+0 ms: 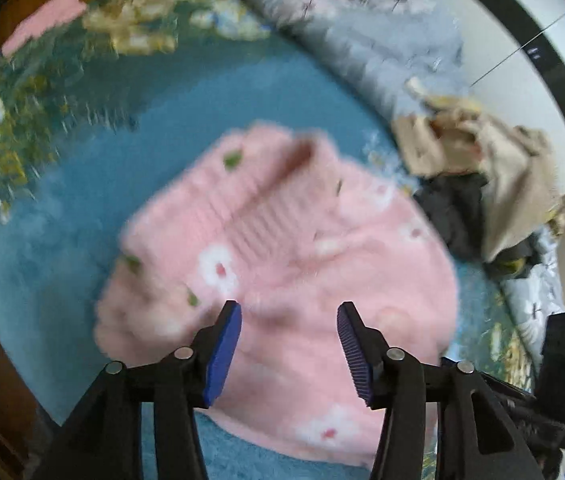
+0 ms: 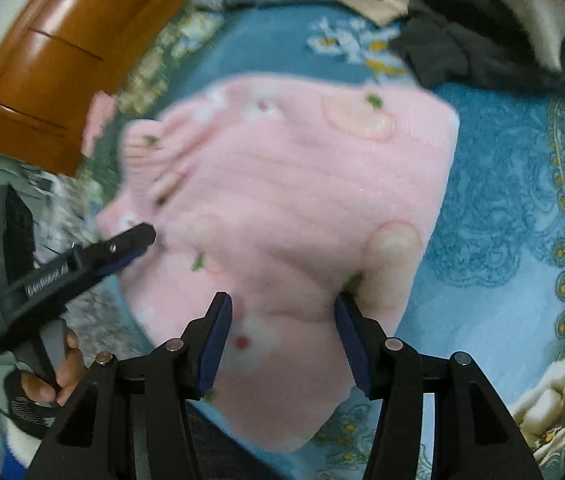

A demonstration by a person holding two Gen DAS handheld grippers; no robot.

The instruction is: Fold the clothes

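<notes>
A pink fleece garment (image 1: 282,248) with white flowers and peach prints lies partly folded on a blue floral bedspread (image 1: 82,208). It also shows in the right wrist view (image 2: 282,184). My left gripper (image 1: 288,344) is open and empty just above the garment's near edge. It shows in the right wrist view too, at the garment's left edge (image 2: 130,248). My right gripper (image 2: 282,340) is open and empty above the garment's near part. Both views are blurred.
A pile of beige and dark clothes (image 1: 482,184) lies at the bed's right, also in the right wrist view (image 2: 462,36). A grey-blue quilt (image 1: 362,40) lies at the back. A wooden headboard (image 2: 42,64) stands at the left.
</notes>
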